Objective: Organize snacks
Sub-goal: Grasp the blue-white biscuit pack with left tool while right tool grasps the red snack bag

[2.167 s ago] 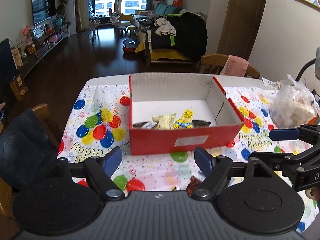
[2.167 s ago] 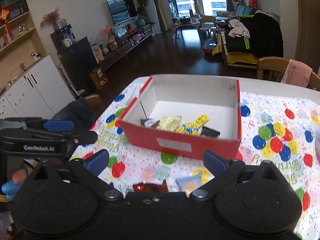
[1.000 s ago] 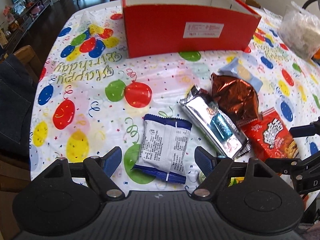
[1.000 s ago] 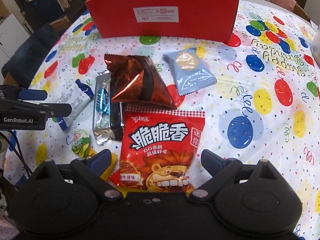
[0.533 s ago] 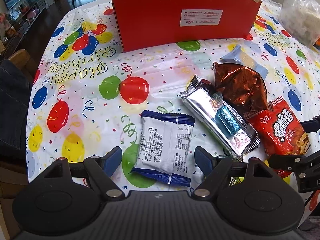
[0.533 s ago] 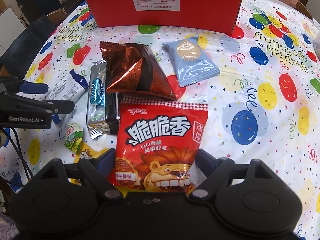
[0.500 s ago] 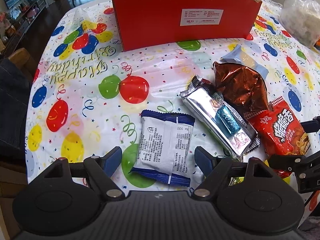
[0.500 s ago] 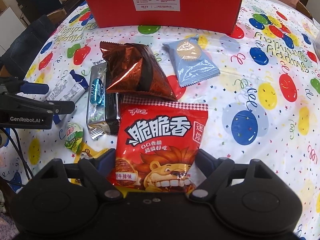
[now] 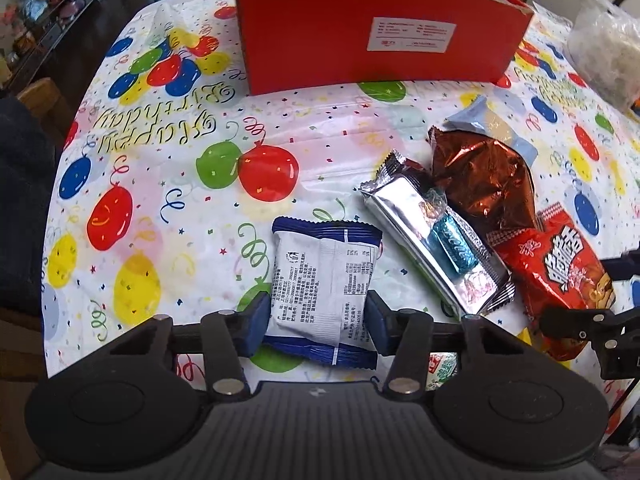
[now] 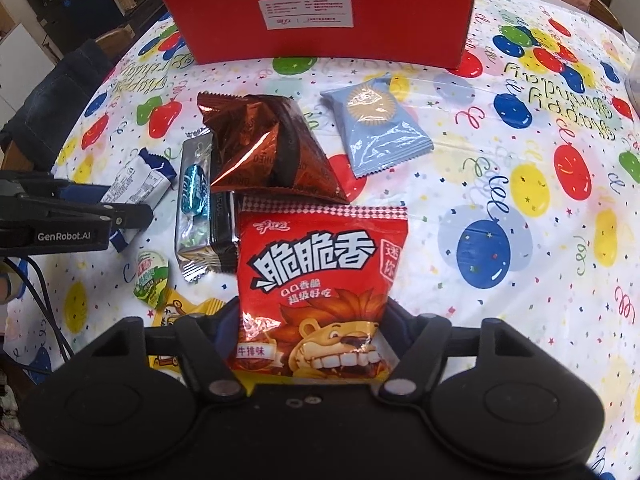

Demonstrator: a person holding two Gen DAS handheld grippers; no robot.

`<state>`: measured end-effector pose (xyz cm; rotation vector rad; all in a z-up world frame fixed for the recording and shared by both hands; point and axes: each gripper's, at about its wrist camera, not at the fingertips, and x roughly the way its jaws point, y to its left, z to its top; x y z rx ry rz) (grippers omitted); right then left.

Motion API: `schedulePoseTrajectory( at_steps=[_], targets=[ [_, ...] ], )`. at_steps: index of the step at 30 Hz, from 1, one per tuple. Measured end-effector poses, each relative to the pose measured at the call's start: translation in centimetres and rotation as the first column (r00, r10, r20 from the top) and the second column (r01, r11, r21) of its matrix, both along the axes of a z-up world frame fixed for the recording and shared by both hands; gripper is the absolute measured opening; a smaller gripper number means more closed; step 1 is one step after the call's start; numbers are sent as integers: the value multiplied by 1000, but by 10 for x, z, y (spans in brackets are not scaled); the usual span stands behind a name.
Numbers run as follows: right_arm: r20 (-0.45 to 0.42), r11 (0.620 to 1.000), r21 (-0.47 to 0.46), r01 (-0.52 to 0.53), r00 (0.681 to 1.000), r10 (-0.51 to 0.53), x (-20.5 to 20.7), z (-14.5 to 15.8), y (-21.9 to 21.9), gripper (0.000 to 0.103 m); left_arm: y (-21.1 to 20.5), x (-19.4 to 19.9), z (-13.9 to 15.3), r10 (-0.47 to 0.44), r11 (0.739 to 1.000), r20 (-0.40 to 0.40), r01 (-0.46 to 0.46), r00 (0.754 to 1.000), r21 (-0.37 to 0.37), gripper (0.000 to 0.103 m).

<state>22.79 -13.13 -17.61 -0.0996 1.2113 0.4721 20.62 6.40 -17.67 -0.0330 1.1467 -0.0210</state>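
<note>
We have the blue-and-white packet (image 9: 320, 276) flat on the balloon tablecloth (image 9: 160, 184), between the pads of our left gripper (image 9: 316, 322); jaws closing, both pads touching its sides. The red lion bag (image 10: 320, 280) sits between the pads of our right gripper (image 10: 308, 332); jaws closing, pads against its edges, bag on the cloth. Just beside it: the silver bar (image 10: 200, 204) with a teal candy (image 10: 195, 192) on top, and the brown foil bag (image 10: 264, 148) overlapping both. The light-blue packet (image 10: 376, 128) lies apart, nearer the red box (image 10: 320, 12). A green jelly cup (image 10: 150, 276) and yellow packet (image 10: 180, 308) sit near our left gripper.
</note>
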Motion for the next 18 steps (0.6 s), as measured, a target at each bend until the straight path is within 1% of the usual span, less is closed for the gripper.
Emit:
schedulePoseTrajectory(
  at_steps=[3,4,18],
  targets=[
    [-2,1000,9,11,1000,-11,0,1,-4,68,2,-1,1,16,1000,-2,-16,1000,-15,49],
    [-5,1000,14,14,1000,-14,0,2,-5,65,2,-2,1,21,1000,-2,-21,1000,-19,49],
    [-2,996,69,63,998,-63,-4,19,-25,65,13,-17,16,107,991,12,-106,994,-78,49]
  ],
)
